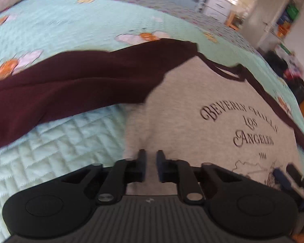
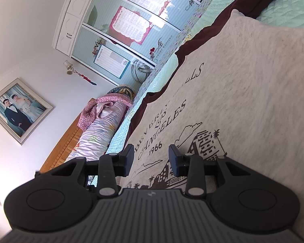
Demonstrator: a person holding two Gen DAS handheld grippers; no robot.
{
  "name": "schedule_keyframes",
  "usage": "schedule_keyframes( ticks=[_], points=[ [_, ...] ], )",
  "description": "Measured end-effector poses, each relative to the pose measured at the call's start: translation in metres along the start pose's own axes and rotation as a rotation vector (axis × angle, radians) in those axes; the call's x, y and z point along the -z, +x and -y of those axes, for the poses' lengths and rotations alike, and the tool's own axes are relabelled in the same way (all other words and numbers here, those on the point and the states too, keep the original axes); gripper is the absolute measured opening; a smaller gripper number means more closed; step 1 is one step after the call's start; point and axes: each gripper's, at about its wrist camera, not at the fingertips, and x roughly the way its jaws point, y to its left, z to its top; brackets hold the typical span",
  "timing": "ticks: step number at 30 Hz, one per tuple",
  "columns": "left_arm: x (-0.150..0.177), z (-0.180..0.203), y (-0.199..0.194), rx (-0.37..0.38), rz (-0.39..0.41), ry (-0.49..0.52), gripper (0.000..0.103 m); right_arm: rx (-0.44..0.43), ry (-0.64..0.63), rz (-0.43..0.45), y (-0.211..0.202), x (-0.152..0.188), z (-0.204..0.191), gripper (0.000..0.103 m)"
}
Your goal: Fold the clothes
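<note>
Nearest me, my left gripper (image 1: 151,158) hovers low over the grey body of the shirt (image 1: 192,111), jaws a narrow slit apart and pinching nothing. The maroon sleeve (image 1: 71,81) runs away to its left across the quilt (image 1: 60,151). My right gripper (image 2: 151,151) hangs released over the print (image 2: 162,133), the shirt stretching ahead of it.

The black left tool (image 1: 151,163), fingers slightly apart, hovers over a grey printed sweatshirt (image 1: 202,109). Its maroon sleeve (image 1: 71,85) stretches toward nine o'clock across the mint quilted bedspread (image 1: 56,151).
</note>
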Motion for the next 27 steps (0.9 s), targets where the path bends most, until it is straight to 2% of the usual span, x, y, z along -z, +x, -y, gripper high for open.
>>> schedule_keyframes(
  ticks=[6,9,11,12,14,17,19,20,24,27],
  points=[
    [-0.002,0.033,-0.009,-0.122,-0.008,0.086,0.012,-0.022,0.015,0.006,0.0,-0.001,0.002,0.04],
    [0.001,0.05,-0.023,-0.16,0.026,0.066,0.029,-0.042,0.031,0.009,-0.001,-0.002,0.004,0.04],
    [-0.003,0.065,-0.033,-0.136,0.091,0.071,0.044,-0.055,0.041,0.011,-0.002,-0.002,0.007,0.041],
    [-0.005,0.072,-0.038,-0.123,0.123,0.079,0.046,-0.06,0.045,0.011,-0.003,-0.002,0.008,0.041],
    [-0.012,0.082,-0.037,-0.112,0.162,0.094,0.064,-0.067,0.05,0.012,-0.004,-0.003,0.009,0.041],
    [-0.019,0.07,-0.01,-0.152,0.144,0.055,0.077,-0.074,0.054,0.012,-0.004,-0.003,0.01,0.041],
    [-0.016,0.054,0.013,-0.203,0.087,0.035,0.08,-0.082,0.059,0.012,-0.004,-0.004,0.011,0.042],
    [-0.015,0.045,0.025,-0.228,0.058,0.025,0.086,-0.088,0.063,0.012,-0.004,-0.004,0.011,0.042],
    [-0.02,0.033,0.028,-0.22,0.022,-0.031,0.088,-0.142,0.091,0.015,-0.006,-0.006,0.014,0.049],
    [-0.025,0.04,0.014,-0.155,0.059,-0.049,0.083,-0.19,0.106,0.016,-0.006,-0.008,0.014,0.059]
  ],
)
